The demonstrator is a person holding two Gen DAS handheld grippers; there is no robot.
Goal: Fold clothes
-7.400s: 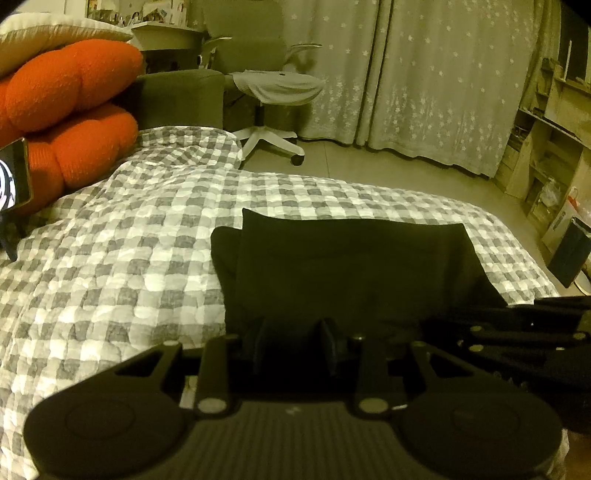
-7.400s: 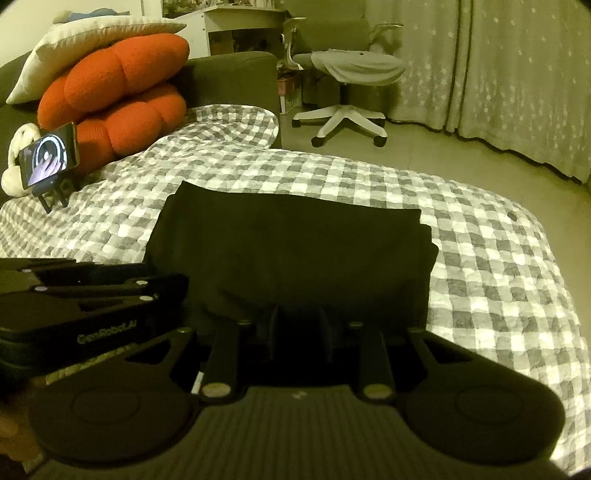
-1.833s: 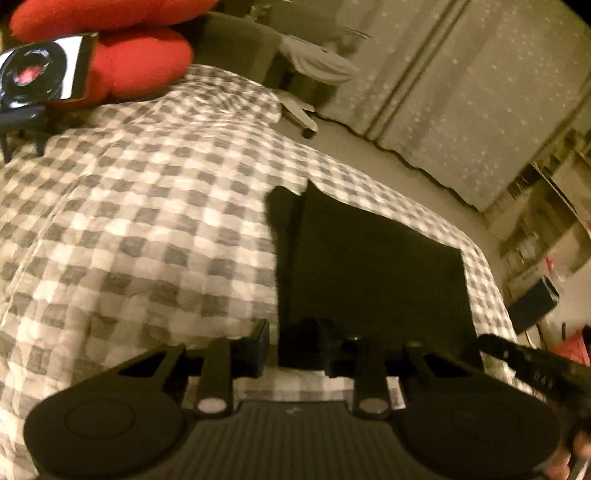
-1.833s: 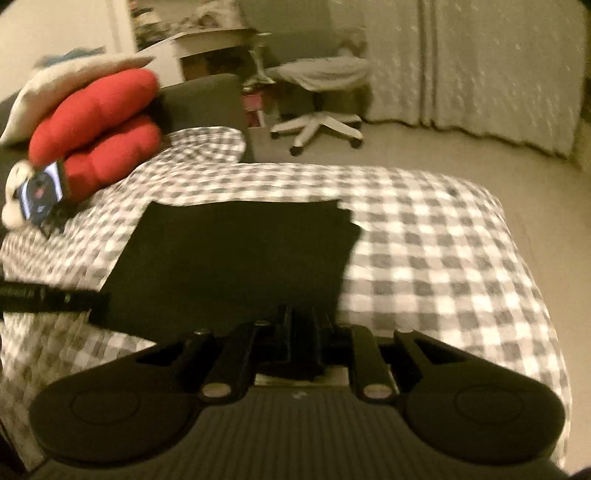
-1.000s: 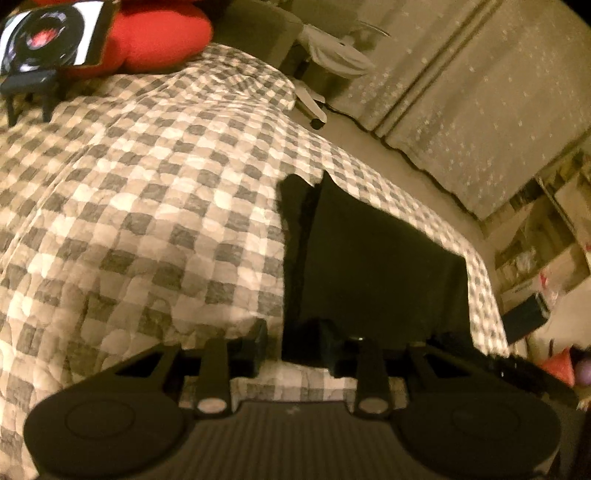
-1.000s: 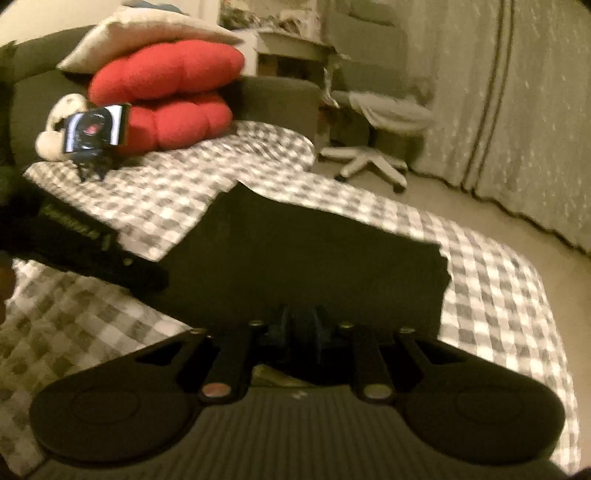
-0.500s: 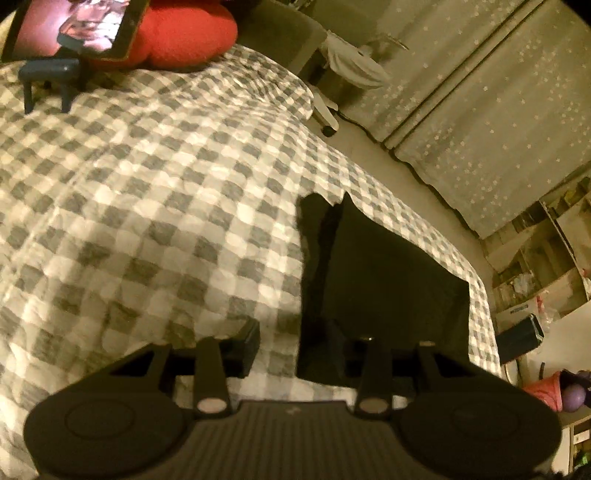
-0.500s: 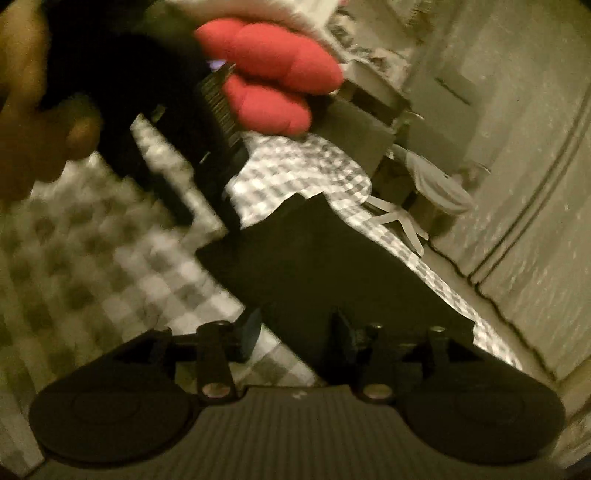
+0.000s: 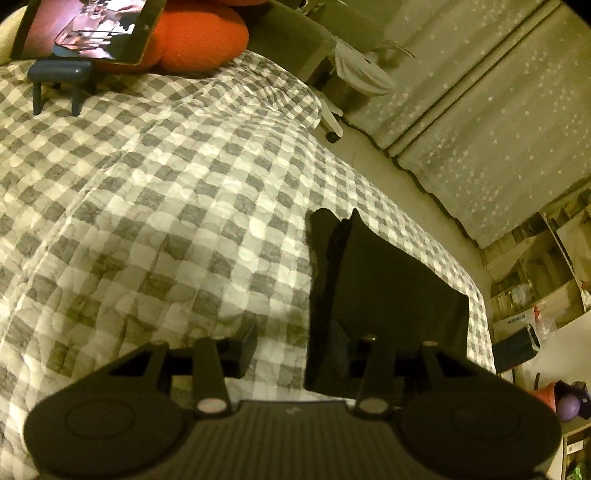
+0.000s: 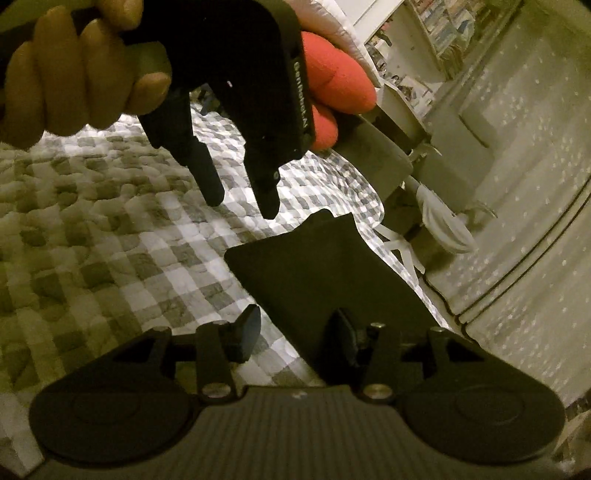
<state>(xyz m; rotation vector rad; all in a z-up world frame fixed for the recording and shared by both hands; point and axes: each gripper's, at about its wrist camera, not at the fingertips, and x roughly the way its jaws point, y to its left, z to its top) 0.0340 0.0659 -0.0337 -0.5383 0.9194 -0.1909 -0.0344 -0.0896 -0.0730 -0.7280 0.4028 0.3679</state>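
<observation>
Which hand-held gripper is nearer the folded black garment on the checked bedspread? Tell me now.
Right. The right hand-held gripper has its jaws open astride the folded black garment's near corner. The left hand-held gripper hangs above the checked bedspread, off the garment's far corner.

A home bedroom, as we read it from the furnishings. We see a bed under a grey-and-white checked quilt, orange-red cushions piled at its head, and a phone on a small stand propped beside them. Beyond the bed we note floor-length star-patterned curtains, a swivel office chair and cluttered shelves along the wall.
</observation>
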